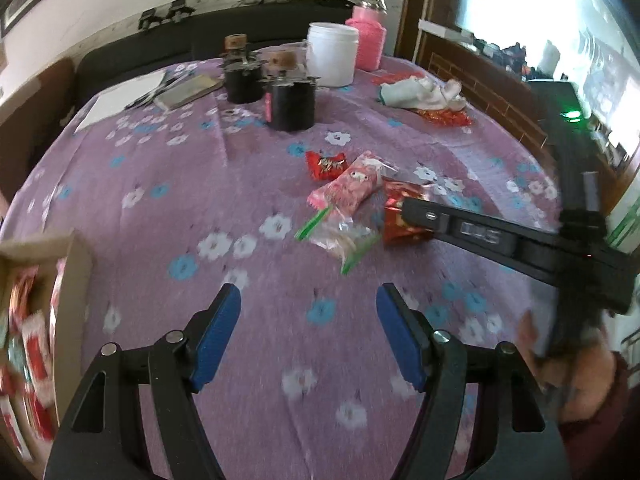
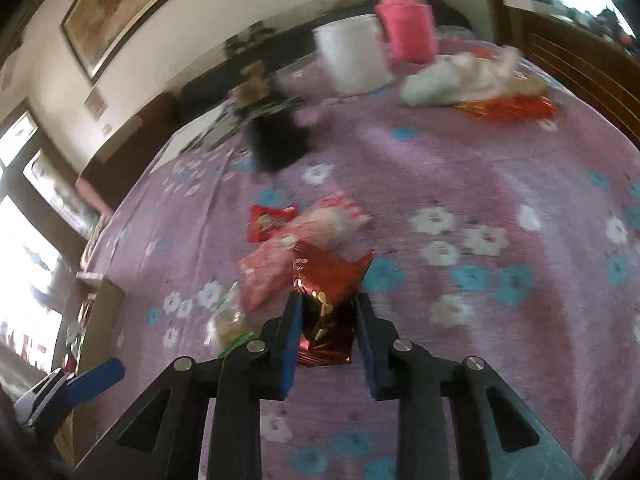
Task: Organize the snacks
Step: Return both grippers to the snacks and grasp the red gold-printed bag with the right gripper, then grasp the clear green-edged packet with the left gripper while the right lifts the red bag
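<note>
While tilted down, right gripper [image 2: 328,316] grips red packet [image 2: 328,292].

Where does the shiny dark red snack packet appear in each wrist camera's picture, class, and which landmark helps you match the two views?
Left wrist view: the dark red snack packet lies right of centre, partly behind the right gripper.
Right wrist view: the packet sits low at centre, clamped between that gripper's blue pads.
Shared landmark: the white tub at the table's far side.
</note>
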The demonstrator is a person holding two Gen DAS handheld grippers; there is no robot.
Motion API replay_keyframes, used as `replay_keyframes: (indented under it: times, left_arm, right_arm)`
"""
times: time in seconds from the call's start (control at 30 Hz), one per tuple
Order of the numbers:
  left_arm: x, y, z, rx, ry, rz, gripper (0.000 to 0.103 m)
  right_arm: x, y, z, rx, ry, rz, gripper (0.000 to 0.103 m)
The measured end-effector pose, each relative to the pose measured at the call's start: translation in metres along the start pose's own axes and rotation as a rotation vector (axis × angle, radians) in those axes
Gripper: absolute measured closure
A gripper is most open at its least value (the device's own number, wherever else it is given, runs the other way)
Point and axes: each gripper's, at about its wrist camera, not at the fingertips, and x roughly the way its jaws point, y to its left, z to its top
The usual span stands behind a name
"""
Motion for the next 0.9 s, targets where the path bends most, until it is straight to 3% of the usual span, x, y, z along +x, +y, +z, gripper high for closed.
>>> replay_keyframes:
  times: [0.2, 0.37, 0.4, 0.47, 0.73, 0.77, 0.9]
  left_arm:
    - [0.037, -0.017, 0.02, 0.109, 0.006, 0.024, 0.033]
    - [0.058, -0.021, 0.026, 0.115, 0.049, -0.009, 0.034]
    - [0.058, -0.02, 0.026, 0.095, 0.04, -0.028, 0.039]
    - [0.055, -0.02, 0.025, 0.082, 0.04, -0.071, 0.066]
    - [0.028, -0.011, 0.015, 0.035, 0.013, -0.069, 0.067]
    - [0.022, -0.008, 0.014, 0.021, 0.006, -0.076, 0.067]
    - [-0.013, 0.008, 0.003, -0.031, -0.038, -0.095, 0.067]
  right_arm:
    - [-0.003, -0.021, 0.007, 0.076, 0.011, 0.026, 0.076]
    - [-0.002, -0.022, 0.009, 0.082, 0.015, 0.029, 0.076]
    - [-0.001, -0.022, 0.009, 0.082, 0.015, 0.029, 0.076]
    - [-0.002, -0.022, 0.009, 0.085, 0.015, 0.031, 0.076]
    - [-0.007, -0.024, 0.008, 0.088, 0.009, 0.042, 0.08]
    - [-0.008, -0.024, 0.008, 0.086, 0.006, 0.044, 0.085]
    - [-0.013, -0.022, 0.007, 0.073, -0.009, 0.061, 0.09]
